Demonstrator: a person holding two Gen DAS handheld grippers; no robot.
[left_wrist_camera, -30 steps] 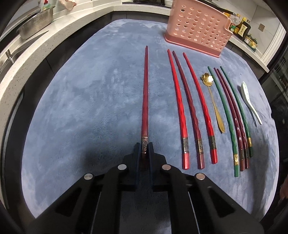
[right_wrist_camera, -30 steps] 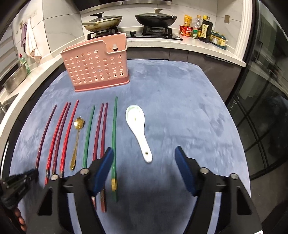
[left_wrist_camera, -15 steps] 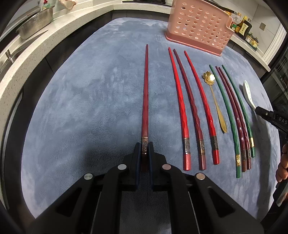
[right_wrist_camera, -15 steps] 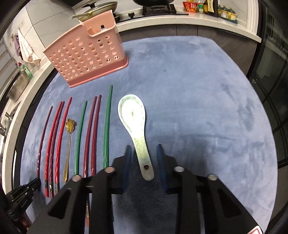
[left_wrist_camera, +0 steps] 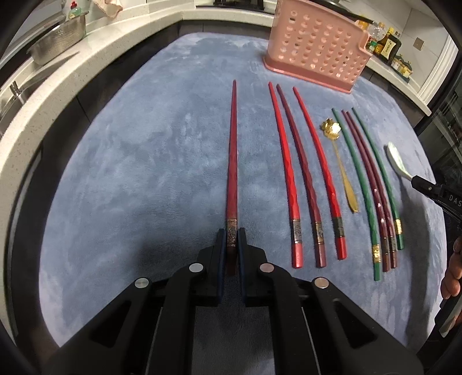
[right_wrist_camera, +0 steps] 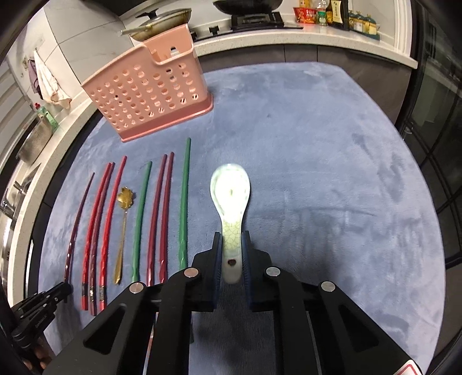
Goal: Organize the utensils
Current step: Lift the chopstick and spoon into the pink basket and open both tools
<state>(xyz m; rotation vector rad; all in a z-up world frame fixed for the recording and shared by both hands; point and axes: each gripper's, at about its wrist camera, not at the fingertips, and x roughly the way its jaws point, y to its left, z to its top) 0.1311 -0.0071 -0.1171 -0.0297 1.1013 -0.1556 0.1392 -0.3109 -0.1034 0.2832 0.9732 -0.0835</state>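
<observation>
L gripper (left_wrist_camera: 231, 245), near edge of the blue mat (left_wrist_camera: 144, 173): jaws narrow, clamped on the butt end of a dark red chopstick (left_wrist_camera: 232, 161) just behind its metal band; stick lies flat on the mat, tip pointing toward the far edge.

R gripper (right_wrist_camera: 232, 251): jaws have just been closing, now narrow, pads pressing both sides of the handle of the ceramic soup spoon (right_wrist_camera: 231, 202). Spoon's bowl points away toward the far edge, lying on the mat.

Btwn the two, laid in a row parallel on the mat: three red/maroon chopsticks (left_wrist_camera: 306, 178), a gold spoon (left_wrist_camera: 340, 167) w/ flower-shaped bowl, then green (left_wrist_camera: 358, 184), two maroon (left_wrist_camera: 372, 184), green (left_wrist_camera: 378, 170) chopsticks. Butt ends toward near edge, tips far.

Far part of the mat, left of centre from R wrist view: pink perforated utensil holder (right_wrist_camera: 150, 95), upright, well apart from the sticks' tips.

Beyond the mat: counter (left_wrist_camera: 86, 49) w/ a metal colander (left_wrist_camera: 57, 40), bottles (right_wrist_camera: 332, 13), stove w/ pans (right_wrist_camera: 161, 20).
</observation>
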